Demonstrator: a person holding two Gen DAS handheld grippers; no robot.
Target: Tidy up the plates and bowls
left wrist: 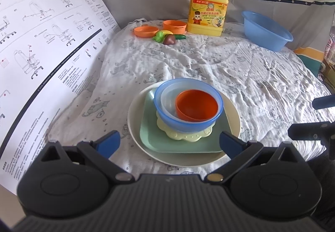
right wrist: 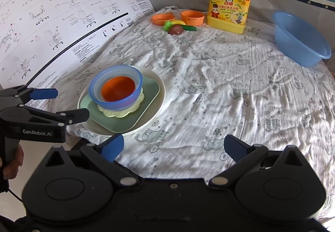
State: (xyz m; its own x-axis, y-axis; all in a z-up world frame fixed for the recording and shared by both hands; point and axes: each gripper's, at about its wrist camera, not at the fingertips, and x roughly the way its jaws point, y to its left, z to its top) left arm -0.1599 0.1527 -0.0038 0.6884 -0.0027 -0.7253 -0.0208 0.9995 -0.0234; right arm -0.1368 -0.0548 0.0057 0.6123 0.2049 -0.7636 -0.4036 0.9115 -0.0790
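L tool [left wrist: 169, 141] spread, empty, at near edge facing stack | R tool [right wrist: 173, 146] spread, empty | bowls [left wrist: 188, 109] nested on plates [left wrist: 184, 127] by size, near-left of tabletop – looks sorted | detergent jug [left wrist: 207, 12] at far edge

Both tongs [left wrist: 169, 141] [right wrist: 174, 148] agape, empty.

A small bowl [left wrist: 196, 104] sits in a larger bowl [left wrist: 186, 125], which stands on a saucer [left wrist: 188, 134], on a square plate [left wrist: 152, 135], on a round plate [left wrist: 136, 127]. Far behind the stack stands a soap jug [left wrist: 207, 9], with two small dishes [left wrist: 145, 31] and toy food [left wrist: 168, 37] just left of it. A basin [left wrist: 267, 30] lies right of the jug, and a paper sheet [left wrist: 41, 43] rises along the left.
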